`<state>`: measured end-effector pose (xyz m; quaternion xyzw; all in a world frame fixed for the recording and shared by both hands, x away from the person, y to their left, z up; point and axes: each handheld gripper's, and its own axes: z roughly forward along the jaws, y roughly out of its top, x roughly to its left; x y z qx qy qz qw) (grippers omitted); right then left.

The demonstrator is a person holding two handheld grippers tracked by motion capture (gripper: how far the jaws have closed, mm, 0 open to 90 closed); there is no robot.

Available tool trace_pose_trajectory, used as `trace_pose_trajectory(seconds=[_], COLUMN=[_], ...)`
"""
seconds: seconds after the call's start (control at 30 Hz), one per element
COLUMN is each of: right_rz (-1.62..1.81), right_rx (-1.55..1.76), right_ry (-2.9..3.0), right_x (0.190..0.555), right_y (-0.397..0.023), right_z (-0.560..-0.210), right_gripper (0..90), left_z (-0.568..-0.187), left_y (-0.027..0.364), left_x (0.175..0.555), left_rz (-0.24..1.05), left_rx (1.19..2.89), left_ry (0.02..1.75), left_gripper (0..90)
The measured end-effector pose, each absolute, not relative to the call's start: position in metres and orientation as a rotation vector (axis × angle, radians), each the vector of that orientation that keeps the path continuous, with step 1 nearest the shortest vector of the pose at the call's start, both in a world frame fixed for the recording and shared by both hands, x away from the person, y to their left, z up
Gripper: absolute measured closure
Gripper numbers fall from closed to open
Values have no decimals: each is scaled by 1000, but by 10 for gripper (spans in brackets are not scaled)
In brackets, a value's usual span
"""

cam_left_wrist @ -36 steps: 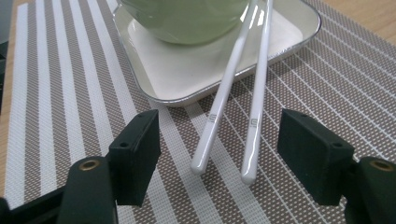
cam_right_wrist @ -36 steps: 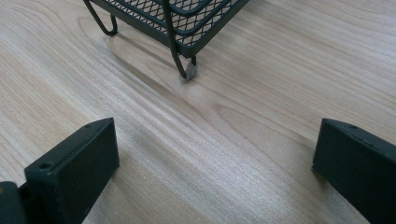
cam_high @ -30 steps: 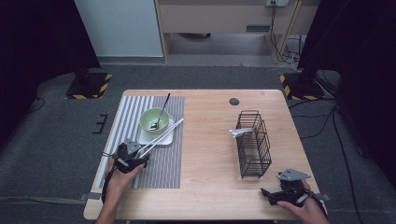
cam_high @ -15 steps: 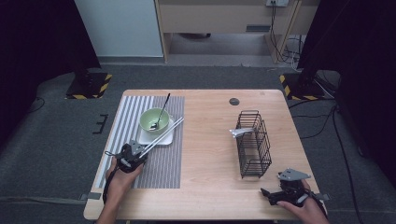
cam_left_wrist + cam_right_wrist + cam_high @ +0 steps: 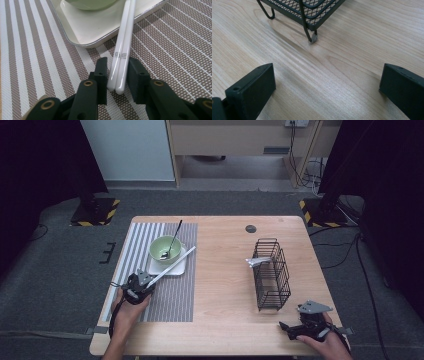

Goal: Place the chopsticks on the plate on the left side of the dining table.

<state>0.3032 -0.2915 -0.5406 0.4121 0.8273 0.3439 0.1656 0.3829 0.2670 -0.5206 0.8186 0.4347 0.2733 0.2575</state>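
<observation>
In the high view the left gripper [image 5: 145, 282] sits on the striped mat [image 5: 172, 295] at the left of the worktop [image 5: 225, 270], at the near end of a pair of white chopsticks [image 5: 172, 266]. The chopsticks run on a slant, from the gripper up and to the right, their far ends past the right edge of the white plate [image 5: 175, 268] and their middle lying over that plate's near corner. A green bowl [image 5: 163, 248] stands on the plate with a dark spoon [image 5: 172, 240] leaning in it, handle pointing away. At the right of the worktop stands a black wire rack [image 5: 271, 275] with a pale utensil [image 5: 257, 261] in it; the right gripper [image 5: 291, 329] lies near the front edge, just before the rack. In the left gripper view the two chopsticks [image 5: 123, 62] lie side by side, touching, long axis running straight away from the camera, blunt ends toward it and resting on the mat [image 5: 175, 50], shafts crossing the plate's [image 5: 100, 27] rim beside the bowl [image 5: 87, 3]. The jaws have just been closing and now stand close on either side of the pair; whether the pads press on it I cannot tell. In the right gripper view the jaws stand wide apart, released, over bare worktop [image 5: 324, 75], with the rack's [image 5: 312, 10] foot ahead.
</observation>
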Motion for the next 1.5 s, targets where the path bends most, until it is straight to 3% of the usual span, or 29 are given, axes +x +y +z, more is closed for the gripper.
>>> trace_pose_trajectory(seconds=[0.17,0.23,0.57,1.5], right_rz=[980,980,980,982], right_rx=[1175,1174,1174,1170], right_ry=[2356,2357,2357,2358], right_x=[303,303,303,304], right_y=[-291,-292,-291,-291], right_z=[-541,-541,-541,-541], right_gripper=[3,3,3,3], left_z=[-520,-521,-521,-522], left_y=[268,268,274,296], left_x=[382,382,385,400], left_rz=[752,747,786,874], left_rx=[2200,2198,2181,2045], left_ry=[1187,1184,1241,1376], left_gripper=[530,513,563,517])
